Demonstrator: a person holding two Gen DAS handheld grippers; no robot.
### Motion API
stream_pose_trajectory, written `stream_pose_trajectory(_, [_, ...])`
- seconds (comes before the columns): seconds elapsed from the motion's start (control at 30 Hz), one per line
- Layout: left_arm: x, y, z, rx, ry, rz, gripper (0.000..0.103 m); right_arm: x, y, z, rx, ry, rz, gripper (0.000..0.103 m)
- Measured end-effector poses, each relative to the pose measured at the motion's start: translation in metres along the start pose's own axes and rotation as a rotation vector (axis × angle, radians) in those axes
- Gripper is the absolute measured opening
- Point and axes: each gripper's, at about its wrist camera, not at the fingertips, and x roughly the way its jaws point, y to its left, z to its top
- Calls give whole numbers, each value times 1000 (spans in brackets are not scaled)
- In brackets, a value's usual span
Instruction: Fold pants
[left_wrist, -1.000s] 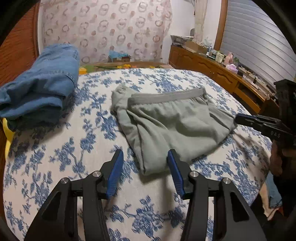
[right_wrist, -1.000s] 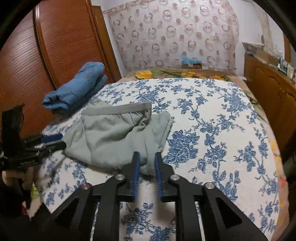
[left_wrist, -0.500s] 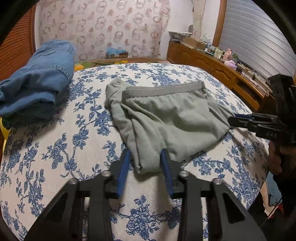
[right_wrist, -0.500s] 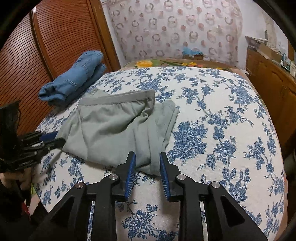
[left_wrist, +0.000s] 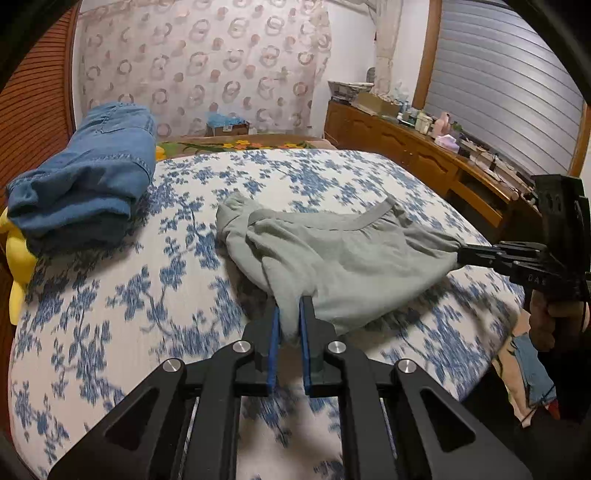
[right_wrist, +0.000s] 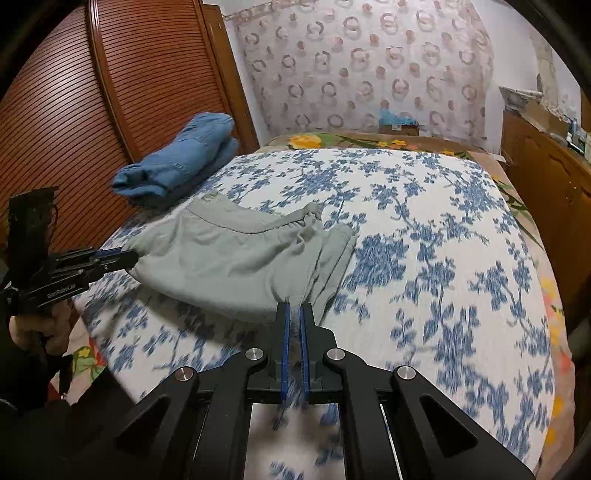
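Grey-green pants (left_wrist: 343, 258), partly folded with the waistband toward the far side, lie on the blue-flowered bedspread (left_wrist: 110, 295). My left gripper (left_wrist: 289, 314) is shut on the pants' near edge. My right gripper (right_wrist: 294, 314) is shut on the opposite near corner of the pants (right_wrist: 236, 258). The right gripper shows in the left wrist view (left_wrist: 461, 254), pinching the cloth's right corner. The left gripper shows in the right wrist view (right_wrist: 131, 258), pinching the left corner. The cloth is lifted and pulled taut between them.
Folded blue jeans (left_wrist: 88, 181) lie at the bed's far left, also in the right wrist view (right_wrist: 177, 162). A yellow soft toy (left_wrist: 18, 258) sits at the left edge. A wooden dresser (left_wrist: 424, 162) with clutter runs along the right. A slatted wooden wardrobe (right_wrist: 74, 110) stands left.
Both grippers closed on the near corners of the pants and lifted them, so the cloth now hangs taut between them; it lay flat before.
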Motion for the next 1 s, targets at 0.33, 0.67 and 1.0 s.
stream_pose_trajectory(0.33, [-11,-18,-20,15,39,-20,11,-19,1,-25,25,20,13,5])
stream_pose_trajectory(0.67, [-5,-15,-15,16,42,44,35,-21,5,-25,24,21,-14,7])
stream_pose_trajectory(1.0, [0,-7,1,9,20,65,58,-26,11,-4,-16,-35,-54,20])
